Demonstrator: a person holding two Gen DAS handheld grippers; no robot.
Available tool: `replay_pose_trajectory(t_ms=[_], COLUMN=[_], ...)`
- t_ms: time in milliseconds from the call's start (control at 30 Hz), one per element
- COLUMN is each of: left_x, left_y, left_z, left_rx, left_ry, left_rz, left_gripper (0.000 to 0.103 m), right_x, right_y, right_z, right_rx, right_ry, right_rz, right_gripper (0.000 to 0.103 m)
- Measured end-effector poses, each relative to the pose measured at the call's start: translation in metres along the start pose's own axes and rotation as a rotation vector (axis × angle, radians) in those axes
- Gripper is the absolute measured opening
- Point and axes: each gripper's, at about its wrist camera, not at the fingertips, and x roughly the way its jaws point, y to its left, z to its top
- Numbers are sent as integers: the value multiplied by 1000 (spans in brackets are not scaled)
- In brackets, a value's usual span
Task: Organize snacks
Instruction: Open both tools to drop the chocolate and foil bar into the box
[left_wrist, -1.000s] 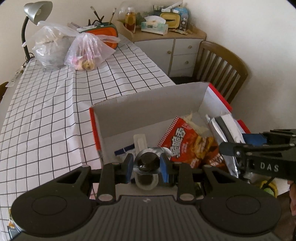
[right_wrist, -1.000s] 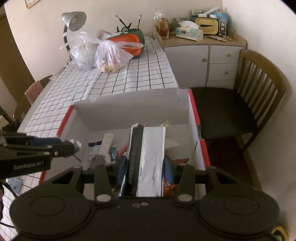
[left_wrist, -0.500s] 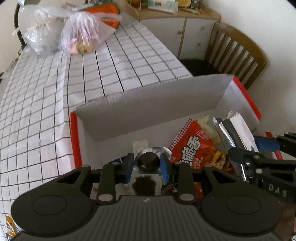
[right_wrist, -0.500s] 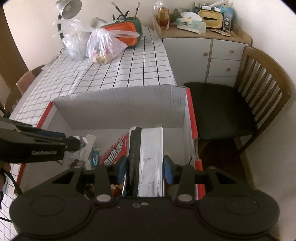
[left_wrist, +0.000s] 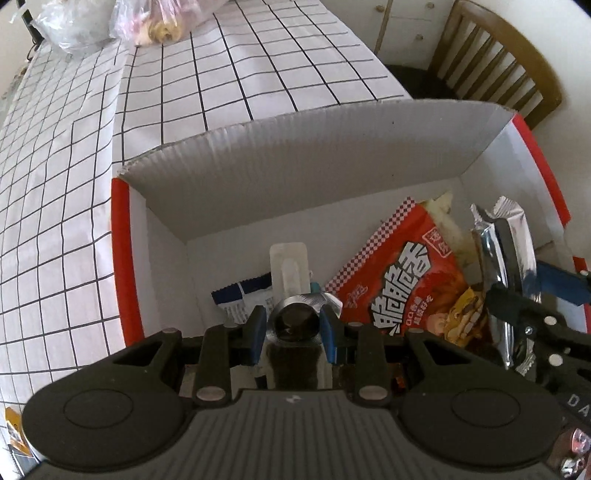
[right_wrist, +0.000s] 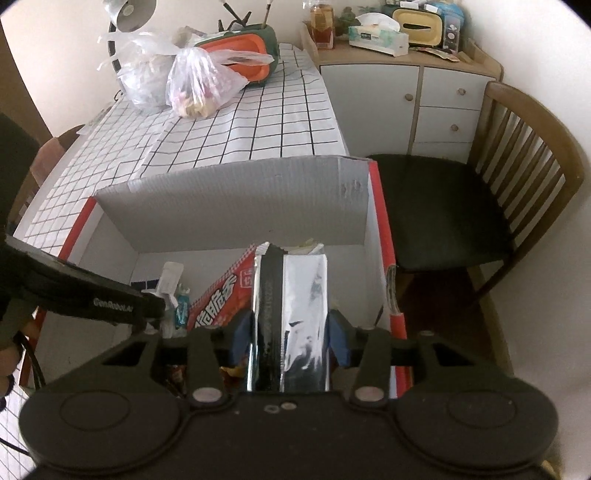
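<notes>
Between the right gripper's (right_wrist: 290, 332) opening jaws a tall silver foil snack packet with a black stripe (right_wrist: 291, 314) is stood upright, long axis along the fingers, over the red-edged white cardboard box (right_wrist: 236, 206). A small silver-wrapped roll (left_wrist: 295, 321) is clenched by the left gripper (left_wrist: 293, 325) above the box floor, beside a red crisp bag (left_wrist: 402, 288).

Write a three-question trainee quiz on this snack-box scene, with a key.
1. True or false: the red chip bag lies on the tablecloth outside the box.
2. What is between the right gripper's opening jaws? A) silver pouch B) lamp C) tissue box
3. What does the left gripper hold?

Key
1. False: it lies inside the box.
2. A
3. A small silver-wrapped snack, above the box floor.
</notes>
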Motion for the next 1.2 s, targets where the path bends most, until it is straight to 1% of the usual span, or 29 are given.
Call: replay_pose_trajectory(t_ms=[133, 200, 267, 300, 333, 367, 433, 600, 833, 900, 1133, 1200], left_x=[1, -2, -4, -5, -8, -10, -16, -34, -73, -83, -119, -129], left_y=[-1, 0, 1, 1, 2, 2, 2, -1, -6, -7, -10, -8], left_z=[0, -1, -3, -4, -5, -6, -10, -22, -43, -49, -72, -81], left_rx=[0, -8, -17, -21, -24, -27, -34, -43, -48, -49, -53, -61], left_ry=[5, -6, -15, -21, -26, -31, -48, -94, -189, -218, -306, -334], left_rz=[0, 1, -3, -5, -8, -10, -9, -15, -15, -16, -20, -25], left_gripper=[30, 31, 31, 32, 34, 44, 53, 53, 53, 53, 55, 57], right_x=[-3, -6, -10, -12, -14, -15, -19, -33, -58, -66, -94, -100], right_y=[0, 0, 0, 1, 1, 1, 1, 5, 10, 11, 20, 25], right_z=[-1, -2, -2, -2, -2, -2, -3, -5, -11, -12, -16, -18], right_rx=[-3, -11, -17, -20, -24, -26, -29, -46, -57, -62, -79, -87], right_ry=[-7, -19, -31, -34, -36, -38, -42, -64, -101, -112, -167, -178], right_rz=[2, 3, 6, 9, 14, 16, 25, 57, 116, 137, 194, 212], right_gripper=[56, 63, 66, 66, 67, 68, 70, 75, 81, 85, 91, 93])
